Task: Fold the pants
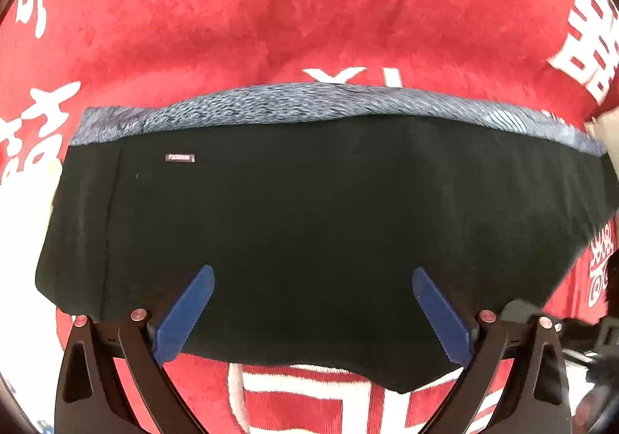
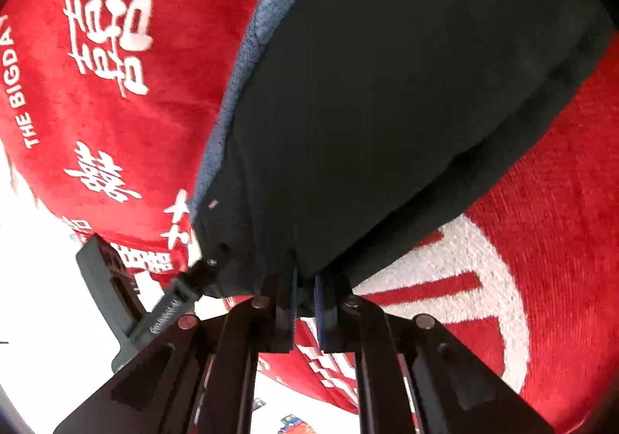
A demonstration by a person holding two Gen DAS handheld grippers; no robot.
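Note:
The black pants [image 1: 309, 209] lie folded in a wide band on a red blanket, with their grey-blue fleece lining [image 1: 309, 101] showing along the far edge. My left gripper [image 1: 313, 279] is open, its blue fingers [image 1: 185, 314] spread over the pants' near part. In the right wrist view the pants [image 2: 387, 105] stretch away from my right gripper [image 2: 305, 279], which is shut on their near black edge. The left gripper's black body [image 2: 154, 302] shows at the left of that view, beside the pants' corner.
The red plush blanket [image 1: 232, 16] with white characters covers the surface under the pants and shows in the right wrist view [image 2: 116, 105]. Its edge drops off at the left and bottom [image 2: 329, 387], with a white floor beyond.

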